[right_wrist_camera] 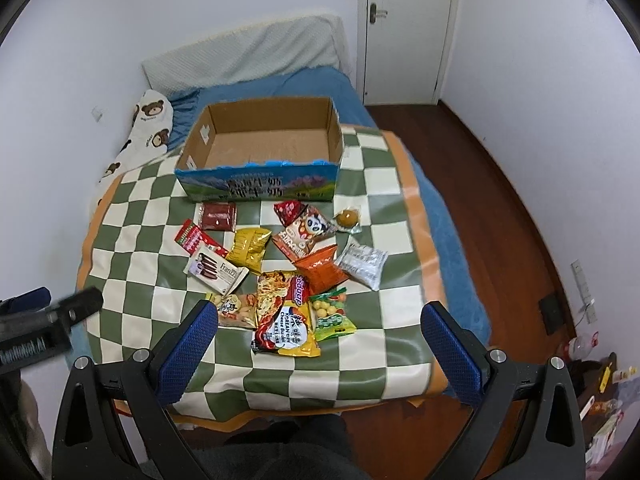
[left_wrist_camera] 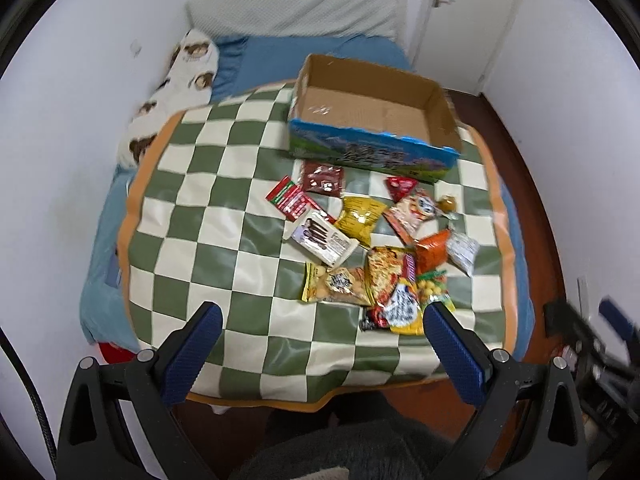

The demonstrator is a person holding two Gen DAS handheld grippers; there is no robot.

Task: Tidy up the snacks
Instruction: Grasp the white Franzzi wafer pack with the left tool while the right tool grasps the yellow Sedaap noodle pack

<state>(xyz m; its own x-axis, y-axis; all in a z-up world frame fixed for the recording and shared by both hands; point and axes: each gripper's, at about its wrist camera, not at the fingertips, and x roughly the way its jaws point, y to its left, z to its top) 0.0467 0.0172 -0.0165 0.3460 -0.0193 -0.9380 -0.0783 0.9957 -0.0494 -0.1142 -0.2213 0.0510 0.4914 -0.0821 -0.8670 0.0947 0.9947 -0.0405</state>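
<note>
Several snack packets lie in a loose pile on a green-and-cream checkered cloth (left_wrist_camera: 208, 216) (right_wrist_camera: 384, 280): a noodle pack (right_wrist_camera: 286, 320) (left_wrist_camera: 386, 280), a Franzzi biscuit pack (right_wrist_camera: 214, 270) (left_wrist_camera: 322, 240), a yellow bag (right_wrist_camera: 248, 248) (left_wrist_camera: 358, 220), an orange bag (right_wrist_camera: 322, 270) and a silver bag (right_wrist_camera: 362, 262). An open, empty cardboard box (left_wrist_camera: 372, 120) (right_wrist_camera: 260, 148) stands behind the pile. My left gripper (left_wrist_camera: 320, 312) is open and empty above the cloth's near edge. My right gripper (right_wrist_camera: 320, 312) is open and empty above the noodle pack.
The cloth covers a bed with a blue sheet (right_wrist_camera: 312, 88), a grey pillow (right_wrist_camera: 248, 52) and a bear-print pillow (right_wrist_camera: 148, 128) by the left wall. Wooden floor (right_wrist_camera: 500, 200) lies to the right, with a white door (right_wrist_camera: 404, 28) behind.
</note>
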